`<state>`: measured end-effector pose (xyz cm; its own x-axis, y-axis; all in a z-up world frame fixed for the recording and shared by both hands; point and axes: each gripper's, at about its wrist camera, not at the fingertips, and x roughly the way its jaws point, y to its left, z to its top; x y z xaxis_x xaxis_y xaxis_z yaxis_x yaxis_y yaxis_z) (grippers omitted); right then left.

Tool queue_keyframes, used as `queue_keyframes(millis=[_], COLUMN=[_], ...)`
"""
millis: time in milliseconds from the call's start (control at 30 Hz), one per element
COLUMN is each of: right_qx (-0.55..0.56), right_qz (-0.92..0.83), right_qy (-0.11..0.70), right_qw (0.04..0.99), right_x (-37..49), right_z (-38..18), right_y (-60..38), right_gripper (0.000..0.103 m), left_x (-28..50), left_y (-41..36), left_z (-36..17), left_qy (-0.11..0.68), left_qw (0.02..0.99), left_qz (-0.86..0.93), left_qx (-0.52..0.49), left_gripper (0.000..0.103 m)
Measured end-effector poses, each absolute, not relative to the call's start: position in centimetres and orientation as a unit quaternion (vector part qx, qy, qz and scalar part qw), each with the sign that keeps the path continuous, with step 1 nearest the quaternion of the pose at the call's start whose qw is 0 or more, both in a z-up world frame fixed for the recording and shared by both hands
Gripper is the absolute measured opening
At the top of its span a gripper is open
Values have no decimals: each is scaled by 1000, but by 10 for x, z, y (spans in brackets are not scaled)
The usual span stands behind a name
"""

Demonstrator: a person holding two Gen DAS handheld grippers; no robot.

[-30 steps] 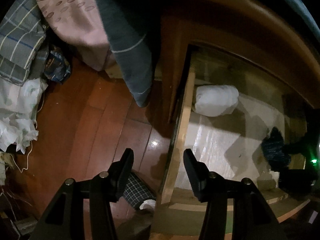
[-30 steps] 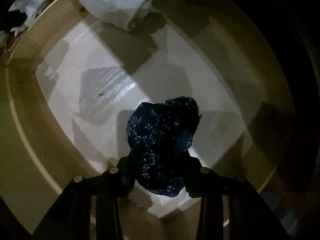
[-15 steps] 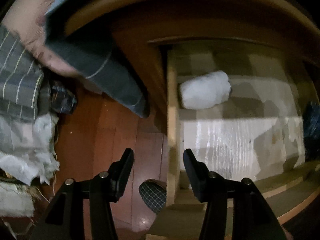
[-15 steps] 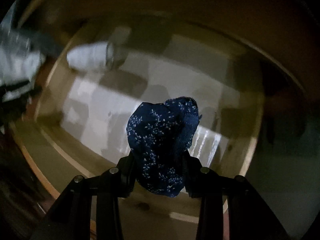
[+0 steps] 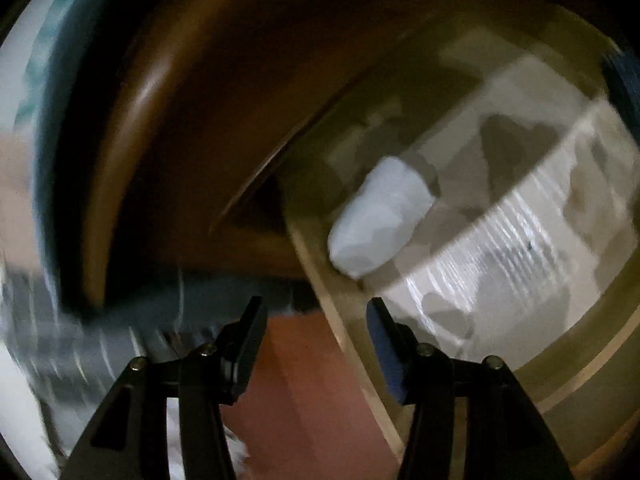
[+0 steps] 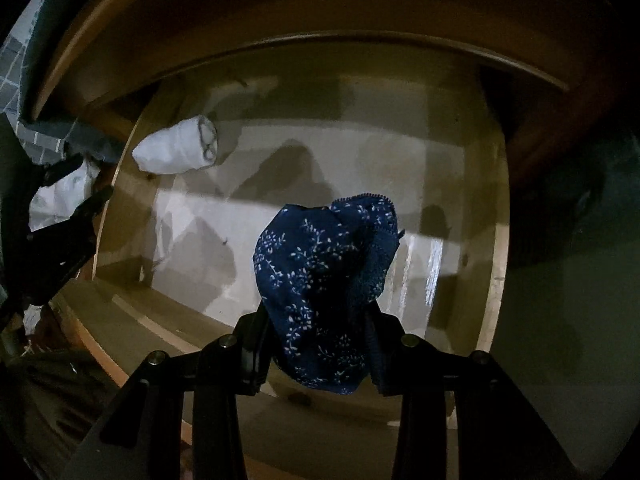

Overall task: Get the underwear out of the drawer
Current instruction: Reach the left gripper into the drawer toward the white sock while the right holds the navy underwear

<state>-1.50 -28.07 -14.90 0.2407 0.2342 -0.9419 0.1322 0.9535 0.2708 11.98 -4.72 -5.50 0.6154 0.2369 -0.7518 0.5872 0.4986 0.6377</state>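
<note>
While the left wrist view is smeared by blur, the right wrist view is sharp, and between them they cover the open pale wooden drawer [image 6: 496, 264] with its glossy white liner.

At the far left of the right wrist view, the black two-finger left gripper [image 6: 86, 184] hangs outside the drawer's left edge; in its own view the left gripper [image 5: 316, 320] has its tongs apart with nothing between them, over reddish-brown floorboards [image 5: 304, 392].

A rolled white cloth bundle [image 6: 176, 150] lies in the drawer's far left corner, its long axis running roughly left to right along the back wall, the coiled end facing right. The blurred view shows the same bundle [image 5: 380, 216] tilted.

Toward the middle, the black two-finger right gripper [image 6: 320, 344] is clamped on 1 bunched piece of dark blue underwear with a small white floral print [image 6: 320, 276]. Its long axis stands up away from the fingers, the scalloped trim edge at the far tip, and it hangs above the drawer's liner near the front edge. No writing is readable on it.
</note>
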Motion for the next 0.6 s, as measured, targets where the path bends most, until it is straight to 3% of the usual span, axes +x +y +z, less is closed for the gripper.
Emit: queue_keyframes(millis=[267, 600], right_qx=[167, 186], right_qz=[18, 8], right_qy=[604, 611], right_qw=[779, 769], right_x=[-20, -21], right_z=[-143, -148], right_y=[-289, -290], right_gripper=[36, 38], left_x=[115, 138], left_y=[-59, -78], left_z=[-88, -99], left_qy=[367, 380], left_qw=[701, 684], left_qz=[-177, -261], left_qx=[585, 565], left_gripper=[53, 53])
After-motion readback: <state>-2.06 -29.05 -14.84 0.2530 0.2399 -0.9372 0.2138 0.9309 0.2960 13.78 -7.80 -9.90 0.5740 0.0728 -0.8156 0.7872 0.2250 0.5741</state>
